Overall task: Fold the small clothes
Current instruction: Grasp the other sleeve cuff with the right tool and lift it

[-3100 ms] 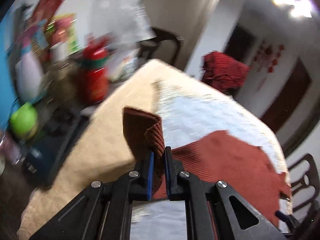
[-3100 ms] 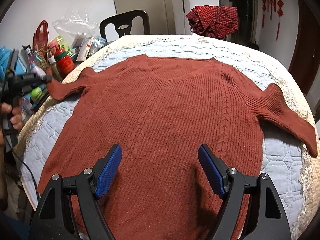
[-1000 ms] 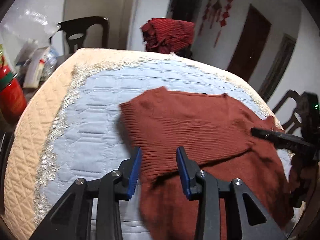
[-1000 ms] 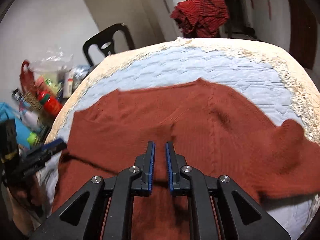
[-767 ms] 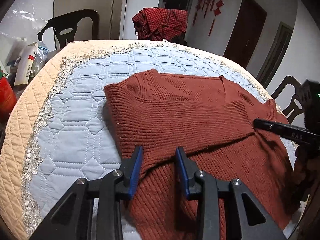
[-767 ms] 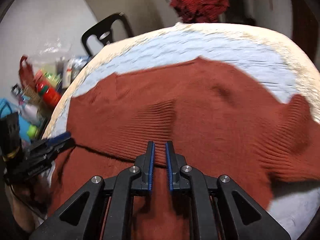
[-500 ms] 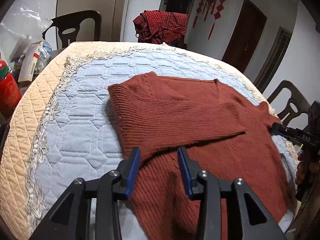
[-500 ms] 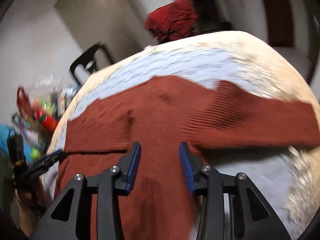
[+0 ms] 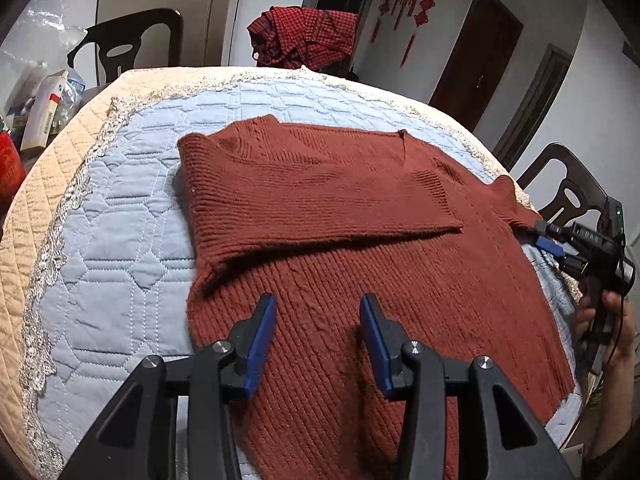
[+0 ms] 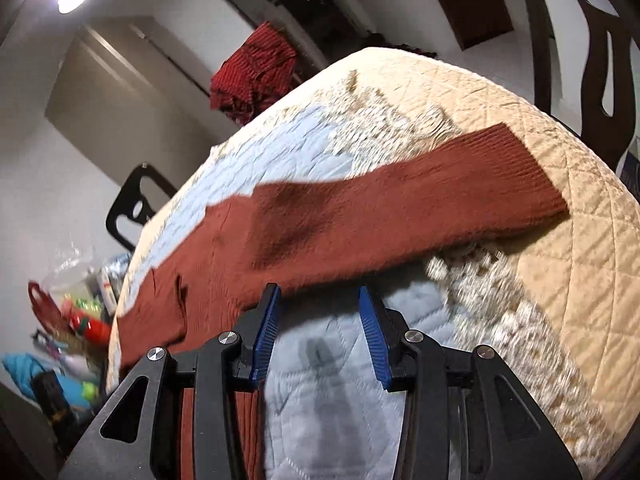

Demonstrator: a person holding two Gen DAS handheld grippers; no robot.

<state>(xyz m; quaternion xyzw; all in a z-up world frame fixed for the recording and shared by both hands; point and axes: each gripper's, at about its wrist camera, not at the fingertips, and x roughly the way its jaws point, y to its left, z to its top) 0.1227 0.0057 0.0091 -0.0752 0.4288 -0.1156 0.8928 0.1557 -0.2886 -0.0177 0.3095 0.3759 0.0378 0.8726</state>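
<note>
A rust-red knitted sweater (image 9: 440, 280) lies flat on the blue quilted table cover (image 9: 120, 240). Its left sleeve (image 9: 320, 192) is folded across the chest. The right sleeve (image 10: 400, 208) stretches out over the cream border, cuff (image 10: 520, 172) at the far end. My left gripper (image 9: 317, 304) hovers open over the sweater's lower body, nothing between its fingers. My right gripper (image 10: 318, 296) is open above bare quilt just short of the right sleeve, holding nothing. In the left wrist view the right gripper (image 9: 546, 236) shows at the sweater's right edge, held by a hand (image 9: 612, 332).
A red checked cloth (image 9: 304, 36) hangs on a chair behind the table. Dark chairs stand at the back left (image 9: 124, 44) and at the right (image 9: 568, 192). Bottles, boxes and bags (image 9: 44, 108) crowd the left side beyond the table's cream edge (image 9: 24, 208).
The right gripper, shut a second ago over the sweater's middle, has opened, rolled and swung right to the outstretched sleeve. The left gripper has let the left sleeve go and drawn back a little.
</note>
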